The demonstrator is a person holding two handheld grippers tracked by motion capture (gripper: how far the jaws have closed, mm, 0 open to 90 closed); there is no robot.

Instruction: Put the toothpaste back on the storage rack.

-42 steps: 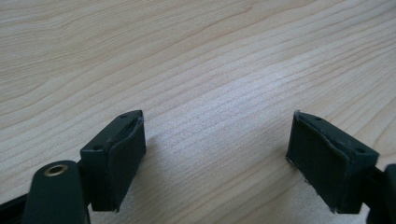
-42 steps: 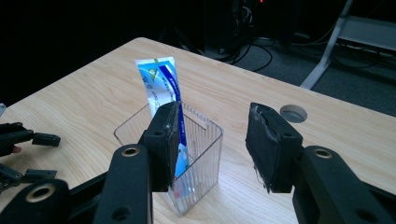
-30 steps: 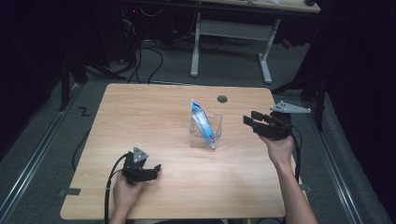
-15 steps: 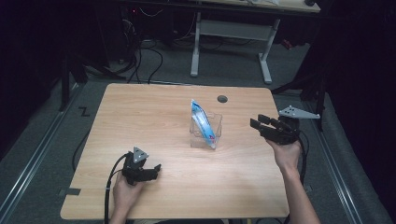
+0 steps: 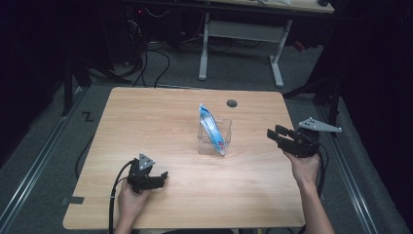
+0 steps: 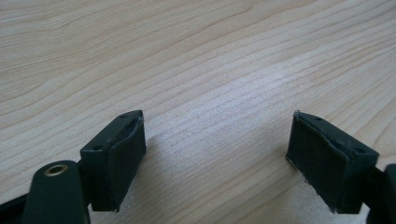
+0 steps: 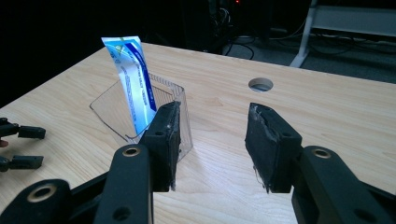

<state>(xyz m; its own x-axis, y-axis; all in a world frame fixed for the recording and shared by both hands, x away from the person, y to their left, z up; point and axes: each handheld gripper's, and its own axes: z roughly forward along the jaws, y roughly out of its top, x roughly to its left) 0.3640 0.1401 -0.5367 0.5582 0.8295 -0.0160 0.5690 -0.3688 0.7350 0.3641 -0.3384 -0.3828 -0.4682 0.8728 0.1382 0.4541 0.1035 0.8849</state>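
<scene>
So I've got the wooden table (image 5: 160, 122) with a cable hole (image 5: 232, 103) near its far edge. Around the middle sits a clear plastic box (image 5: 221, 139) with a blue and white packet (image 5: 210, 127) standing tilted inside it. My right gripper (image 5: 273, 135) hovers at the table's right edge, well apart from the box, jaws apart with nothing between them. My left gripper (image 5: 163, 176) rests near the front left, jaws wide apart over bare wood.
</scene>
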